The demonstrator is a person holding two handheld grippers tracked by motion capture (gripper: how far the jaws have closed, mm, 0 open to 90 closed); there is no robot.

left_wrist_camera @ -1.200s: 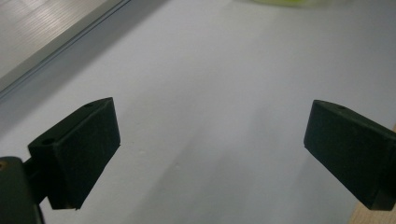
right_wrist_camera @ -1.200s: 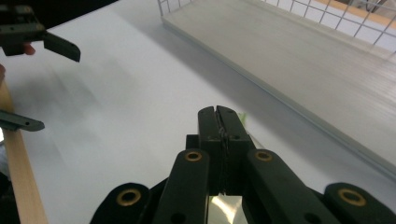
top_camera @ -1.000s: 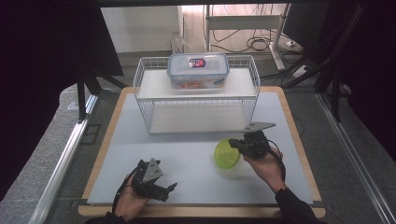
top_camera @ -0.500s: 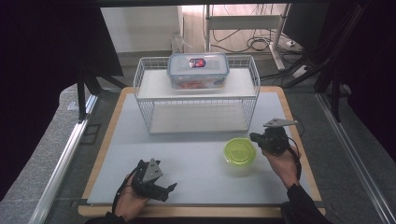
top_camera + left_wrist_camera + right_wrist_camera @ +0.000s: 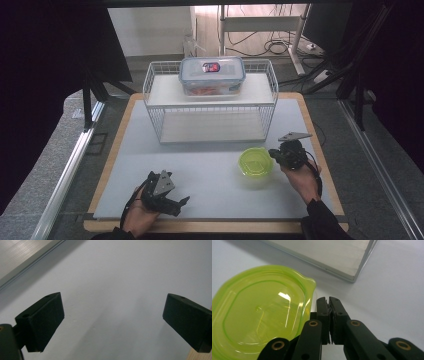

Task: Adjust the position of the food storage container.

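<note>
A lime-green lidded container (image 5: 256, 162) sits on the white mat right of centre; in the right gripper view the container (image 5: 259, 312) lies left of the jaws. My right gripper (image 5: 273, 154) is at its right rim, jaws pressed together. Close up, the right gripper (image 5: 328, 301) meets the lid's edge, which runs in behind the left jaw, so the grip looks to be on a thin bit of rim. My left gripper (image 5: 176, 204) rests near the mat's front edge, and the left gripper (image 5: 112, 320) stands open over bare mat.
A white wire rack (image 5: 210, 107) stands at the back of the mat, its corner (image 5: 352, 262) just beyond the green container. On its top shelf is a clear lidded box (image 5: 212, 75). The wooden table edge (image 5: 320, 155) runs close to my right hand.
My right gripper has moved right and slightly down, and the green container has slid right with it. The left gripper has stayed put.
</note>
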